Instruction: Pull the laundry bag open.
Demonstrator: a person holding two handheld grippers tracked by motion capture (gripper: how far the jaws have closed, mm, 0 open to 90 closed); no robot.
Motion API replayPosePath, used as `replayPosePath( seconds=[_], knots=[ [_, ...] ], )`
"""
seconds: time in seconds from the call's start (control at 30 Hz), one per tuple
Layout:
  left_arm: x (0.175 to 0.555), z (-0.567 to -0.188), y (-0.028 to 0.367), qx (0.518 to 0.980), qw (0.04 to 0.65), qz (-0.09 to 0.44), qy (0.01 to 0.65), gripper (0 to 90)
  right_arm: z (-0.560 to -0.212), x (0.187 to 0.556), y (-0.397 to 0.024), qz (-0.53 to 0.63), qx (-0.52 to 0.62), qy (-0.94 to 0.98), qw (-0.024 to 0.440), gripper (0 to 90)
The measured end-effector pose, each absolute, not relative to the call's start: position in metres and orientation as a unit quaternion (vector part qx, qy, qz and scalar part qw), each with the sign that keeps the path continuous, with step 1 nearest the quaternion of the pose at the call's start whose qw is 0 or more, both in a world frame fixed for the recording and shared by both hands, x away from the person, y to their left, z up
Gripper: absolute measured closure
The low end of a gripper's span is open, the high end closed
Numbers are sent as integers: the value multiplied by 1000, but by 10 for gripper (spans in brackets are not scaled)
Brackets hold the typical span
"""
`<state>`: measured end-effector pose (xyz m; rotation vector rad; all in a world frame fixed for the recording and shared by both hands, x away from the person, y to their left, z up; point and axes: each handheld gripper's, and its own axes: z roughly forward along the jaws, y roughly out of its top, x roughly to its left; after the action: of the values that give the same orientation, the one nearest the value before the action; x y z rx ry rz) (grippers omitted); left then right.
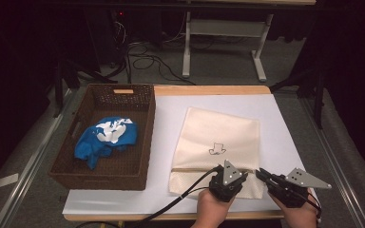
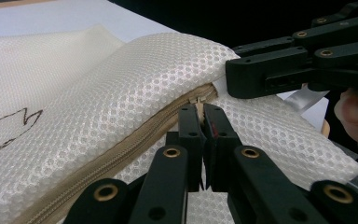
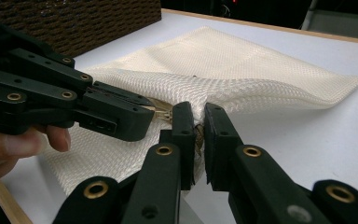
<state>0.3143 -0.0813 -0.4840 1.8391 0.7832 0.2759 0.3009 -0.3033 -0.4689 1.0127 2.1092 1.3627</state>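
Observation:
A cream mesh bag (image 1: 218, 128) with a small hat drawing lies flat on the white sheet (image 1: 171, 107). Its tan zipper (image 2: 121, 154) runs along the near part. My left gripper (image 1: 244, 174) is shut on the zipper pull (image 2: 199, 101) at the zipper's right end. My right gripper (image 1: 258, 172) comes in from the right and is shut on the bag's mesh edge (image 3: 198, 127) just beside that end. In the left gripper view the right gripper (image 2: 229, 79) sits close above the pull. In the right gripper view the left gripper (image 3: 152, 119) comes in from the left.
A brown wicker basket (image 1: 148, 137) stands at the left of the sheet, with a blue and white cloth (image 1: 105, 137) inside. The table's wooden front edge (image 1: 171, 217) runs just before my hands. Cables and a white stand are on the floor beyond.

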Motion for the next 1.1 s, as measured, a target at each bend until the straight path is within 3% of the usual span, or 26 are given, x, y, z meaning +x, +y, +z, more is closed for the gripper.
replayPosePath(
  seconds=[1.1],
  knots=[
    [317,-488,-79,770,526,111,343,872,-471,298,-298,486,360,769,207,858]
  ],
)
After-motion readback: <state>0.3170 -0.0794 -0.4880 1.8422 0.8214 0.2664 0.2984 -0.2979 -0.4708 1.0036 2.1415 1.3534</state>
